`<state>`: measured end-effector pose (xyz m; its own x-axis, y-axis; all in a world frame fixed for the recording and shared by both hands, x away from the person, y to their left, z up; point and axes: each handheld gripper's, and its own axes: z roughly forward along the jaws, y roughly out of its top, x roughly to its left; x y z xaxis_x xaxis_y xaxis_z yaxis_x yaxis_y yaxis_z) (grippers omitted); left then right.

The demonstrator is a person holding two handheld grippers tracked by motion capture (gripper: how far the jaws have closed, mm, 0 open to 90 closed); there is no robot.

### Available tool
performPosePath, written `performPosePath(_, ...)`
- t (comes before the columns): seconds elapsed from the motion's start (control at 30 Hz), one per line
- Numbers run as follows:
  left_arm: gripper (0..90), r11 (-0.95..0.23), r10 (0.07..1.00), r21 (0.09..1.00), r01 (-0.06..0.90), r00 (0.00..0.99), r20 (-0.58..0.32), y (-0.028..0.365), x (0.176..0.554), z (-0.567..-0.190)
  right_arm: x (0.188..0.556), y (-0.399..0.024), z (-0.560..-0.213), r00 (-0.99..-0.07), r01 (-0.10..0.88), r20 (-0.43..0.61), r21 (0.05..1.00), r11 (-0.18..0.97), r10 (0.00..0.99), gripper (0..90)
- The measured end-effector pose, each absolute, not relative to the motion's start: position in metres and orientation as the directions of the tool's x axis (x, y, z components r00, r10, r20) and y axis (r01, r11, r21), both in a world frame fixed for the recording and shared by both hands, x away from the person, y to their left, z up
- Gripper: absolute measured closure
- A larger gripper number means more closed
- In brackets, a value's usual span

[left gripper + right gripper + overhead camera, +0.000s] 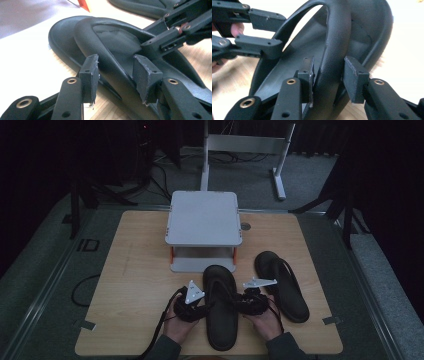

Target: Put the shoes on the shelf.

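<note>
My left gripper (116, 75) stands parted astride one pebbled rubber strap (100, 47) of the black flip-flop (220, 306), its flat pads (146, 75) not yet pressing it. My right gripper (329, 76) straddles the opposite strap (337, 45), jaws parted, the left pad seeming to brush it. Beyond my right gripper lies the second flip-flop (281, 285); ahead stands a smooth grey two-tier stand (204, 217) on the pale wooden table (135, 270).
</note>
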<state>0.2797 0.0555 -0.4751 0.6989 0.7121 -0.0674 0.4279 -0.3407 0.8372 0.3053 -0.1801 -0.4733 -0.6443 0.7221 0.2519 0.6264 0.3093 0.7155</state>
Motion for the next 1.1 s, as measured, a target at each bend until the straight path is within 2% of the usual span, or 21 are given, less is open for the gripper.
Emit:
performPosePath(0.1, 51.9, -0.343, 0.714, 0.838, 0.424, 0.697, -0.061, 0.056, 0.280, -0.476, 0.304, -0.181, -0.469, -0.650, 0.613, 0.239, 0.726, 0.312, 0.721, 52.3)
performPosePath(0.13, 51.8, -0.343, 0.714, 0.838, 0.424, 0.697, -0.061, 0.056, 0.280, -0.476, 0.304, -0.181, -0.469, -0.650, 0.613, 0.239, 0.726, 0.312, 0.721, 52.3)
performPosePath(0.2, 50.8, -0.343, 0.714, 0.838, 0.424, 0.698, -0.060, 0.055, 0.279, -0.476, 0.300, -0.191, -0.455, -0.652, 0.559, 0.169, 0.765, 0.318, 0.739, 46.5)
performPosePath(0.3, 48.9, -0.334, 0.717, 0.844, 0.420, 0.694, -0.062, 0.055, 0.279, -0.475, 0.302, -0.213, -0.438, -0.619, 0.509, 0.101, 0.807, 0.300, 0.779, 45.6)
performPosePath(0.37, 48.0, -0.330, 0.719, 0.847, 0.417, 0.692, -0.061, 0.057, 0.278, -0.473, 0.308, -0.234, -0.430, -0.562, 0.498, 0.064, 0.822, 0.276, 0.824, 45.7)
performPosePath(0.57, 45.5, -0.328, 0.722, 0.851, 0.410, 0.690, -0.054, 0.059, 0.278, -0.470, 0.322, -0.297, -0.427, -0.363, 0.529, 0.019, 0.828, 0.189, 0.932, 45.6)
performPosePath(0.7, 42.9, -0.341, 0.720, 0.848, 0.406, 0.693, -0.042, 0.059, 0.277, -0.469, 0.322, -0.328, -0.430, -0.290, 0.550, -0.010, 0.816, 0.175, 0.957, 44.7)
performPosePath(0.87, 42.2, -0.340, 0.719, 0.852, 0.399, 0.694, -0.038, 0.059, 0.276, -0.469, 0.322, -0.349, -0.443, -0.243, 0.608, -0.004, 0.778, 0.155, 0.970, 42.7)
performPosePath(1.1, 41.4, -0.337, 0.718, 0.855, 0.394, 0.696, -0.037, 0.058, 0.274, -0.467, 0.312, -0.351, -0.465, -0.278, 0.679, 0.021, 0.712, 0.181, 0.960, 43.4)
